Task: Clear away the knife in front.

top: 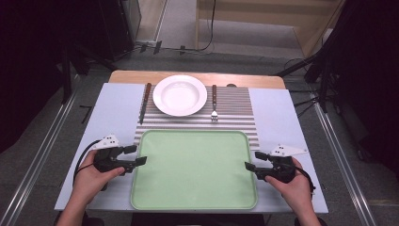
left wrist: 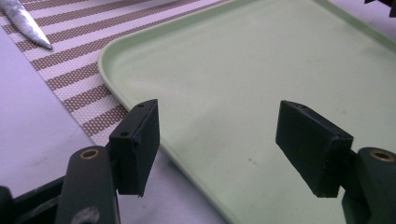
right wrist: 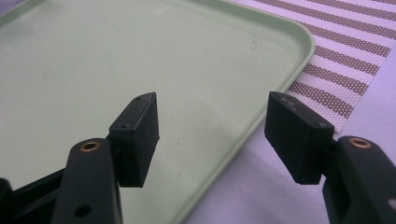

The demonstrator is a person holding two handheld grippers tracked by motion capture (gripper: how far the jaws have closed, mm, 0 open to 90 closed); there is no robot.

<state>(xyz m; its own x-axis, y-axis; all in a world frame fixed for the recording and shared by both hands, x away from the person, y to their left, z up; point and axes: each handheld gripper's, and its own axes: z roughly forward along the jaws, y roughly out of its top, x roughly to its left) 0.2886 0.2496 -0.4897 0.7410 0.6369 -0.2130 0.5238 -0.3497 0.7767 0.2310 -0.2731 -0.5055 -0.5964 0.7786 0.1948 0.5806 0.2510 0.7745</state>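
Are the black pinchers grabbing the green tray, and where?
No, nothing is held. The left gripper and the right gripper stand open, one at each side rim of the green tray, pads not pressing on it.

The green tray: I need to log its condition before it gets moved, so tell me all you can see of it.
The green tray is pale mint, rectangular with rounded corners and a low raised rim, and looks like matte plastic. It is empty, with faint specks on its surface. It lies flat at the near middle of the table, its far edge over the striped placemat. The left gripper and right gripper sit open at its side edges.
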